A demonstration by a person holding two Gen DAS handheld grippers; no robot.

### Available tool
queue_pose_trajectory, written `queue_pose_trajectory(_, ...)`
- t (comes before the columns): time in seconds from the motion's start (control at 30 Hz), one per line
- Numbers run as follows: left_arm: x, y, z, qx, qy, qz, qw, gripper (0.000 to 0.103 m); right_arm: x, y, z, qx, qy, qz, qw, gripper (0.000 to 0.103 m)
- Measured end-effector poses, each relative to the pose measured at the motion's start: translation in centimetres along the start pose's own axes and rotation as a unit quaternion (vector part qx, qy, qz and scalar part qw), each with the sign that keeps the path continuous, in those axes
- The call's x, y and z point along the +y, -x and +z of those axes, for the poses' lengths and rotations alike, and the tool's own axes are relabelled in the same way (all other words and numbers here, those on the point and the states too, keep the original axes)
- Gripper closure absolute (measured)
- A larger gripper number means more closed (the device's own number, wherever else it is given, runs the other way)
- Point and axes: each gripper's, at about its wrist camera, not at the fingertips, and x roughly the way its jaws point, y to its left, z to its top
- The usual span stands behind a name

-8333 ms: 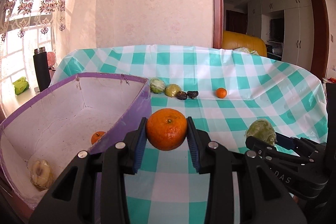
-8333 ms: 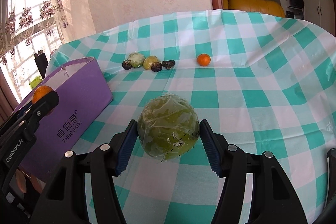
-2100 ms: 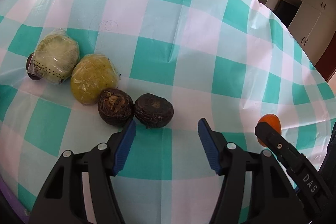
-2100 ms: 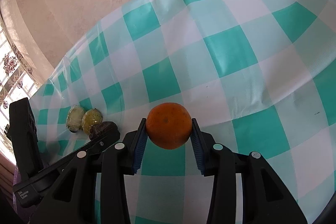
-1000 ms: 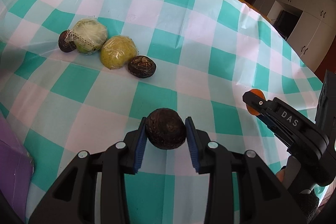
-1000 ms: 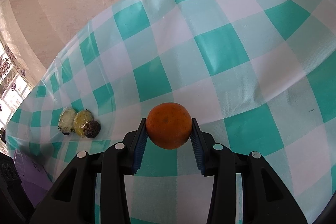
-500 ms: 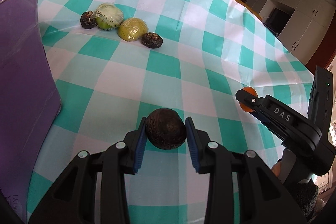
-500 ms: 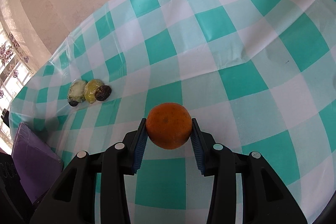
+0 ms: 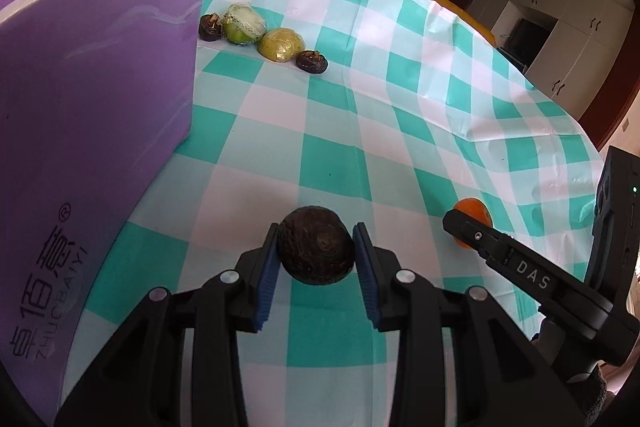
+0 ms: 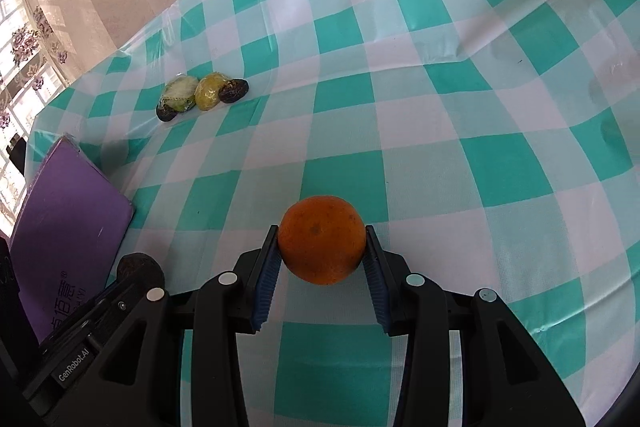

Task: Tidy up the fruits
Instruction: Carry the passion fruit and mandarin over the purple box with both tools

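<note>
both loaded and pulled back from the far fruit row (image 9: 262, 41) toward the purple box (image 9: 92, 131). left gripper (image 9: 316, 259) clamped on dark fruit (image 9: 316, 251), right gripper (image 10: 321, 253) clamped on orange (image 10: 322, 245), both held above the tablecloth (image 10: 440, 107). next up, likely: drop into box.

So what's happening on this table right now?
Fruit is being sorted into the purple box. The left claw is shut on a dark brown fruit, carried near the box's side. The right claw is shut on an orange above the checkered tablecloth. Four more fruits wait in a row beyond the box.
</note>
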Motion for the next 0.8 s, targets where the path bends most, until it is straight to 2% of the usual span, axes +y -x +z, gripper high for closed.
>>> queue_pose_trajectory(0.23, 0.2, 2.4, -1.8, -0.015, -0.015, 0.006, 0.9998, 0.067, 2.4, 1.7, -2.7, 0.015, 0.046, 0.001, 0.999, 0.063)
queue_pose_trajectory(0.43, -0.9, 4.6, -3.1, -0.043, -0.057, 0.016, 0.9973, 0.067, 3.2, 2.8, -3.9, 0.015, 0.056, 0.008, 0.998, 0.063)
queue_pose_trajectory(0.63, -1.6, 8.4, -4.0, -0.100, -0.079, 0.028, 0.9914, 0.067, 3.7, 4.7, -4.4, -0.020, 0.061, 0.023, 0.998, 0.063)
queue_pose_trajectory(0.8, -2.2, 13.1, -3.5, -0.159, -0.098, 0.032, 0.9818, 0.067, 4.8, 6.6, -4.4, -0.055, 0.054, 0.051, 0.996, 0.063)
